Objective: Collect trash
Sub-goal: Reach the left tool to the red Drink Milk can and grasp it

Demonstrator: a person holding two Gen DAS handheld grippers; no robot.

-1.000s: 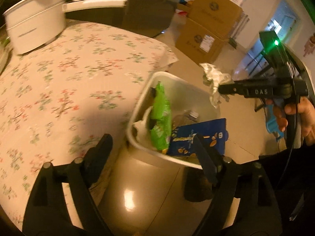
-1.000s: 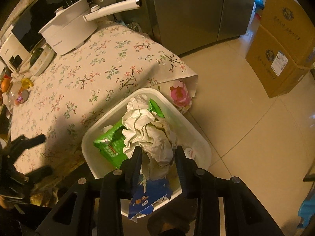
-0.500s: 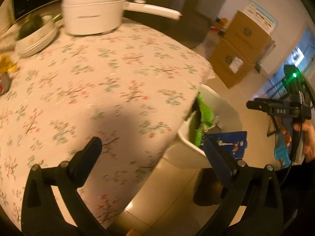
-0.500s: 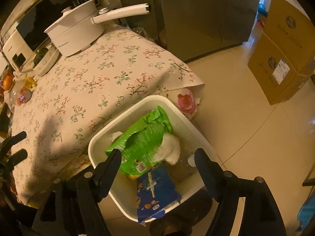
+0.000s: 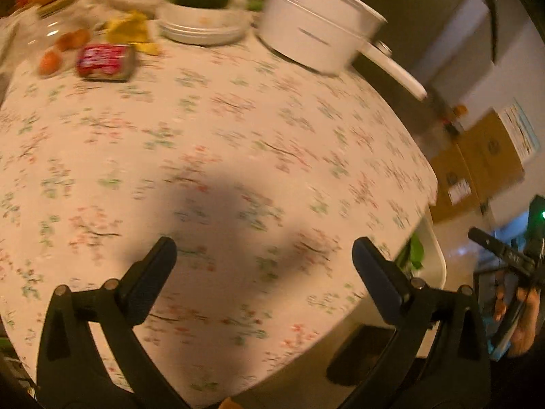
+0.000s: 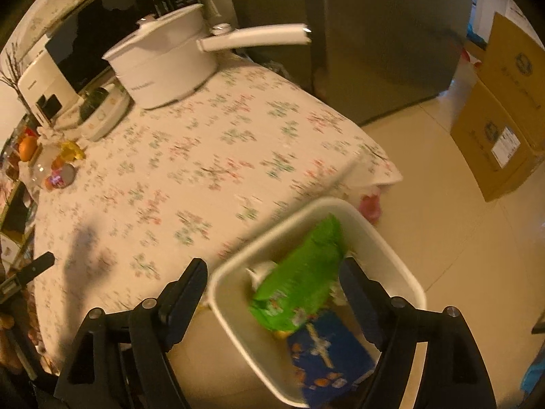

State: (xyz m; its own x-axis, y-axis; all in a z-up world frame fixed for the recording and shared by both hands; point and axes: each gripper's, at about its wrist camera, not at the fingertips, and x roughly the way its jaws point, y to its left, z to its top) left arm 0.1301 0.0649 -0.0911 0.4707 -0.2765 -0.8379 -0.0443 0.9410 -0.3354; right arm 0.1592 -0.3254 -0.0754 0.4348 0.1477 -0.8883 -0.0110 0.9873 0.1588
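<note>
A white trash bin stands on the floor at the table's corner and holds a green bag and a blue snack packet. My right gripper is open and empty above the bin. My left gripper is open and empty over the floral tablecloth. A crushed red can and a yellow wrapper lie at the table's far left; both also show small in the right wrist view, the can and the wrapper. The bin's rim shows past the table edge.
A white pot with a long handle, a bowl with a dark green fruit, a glass jar and an orange stand at the table's far side. Cardboard boxes and a fridge stand beyond.
The right gripper opened and dropped the crumpled paper into the bin, then drew back. The left gripper swung from the bin over the table, toward the can and wrapper.
</note>
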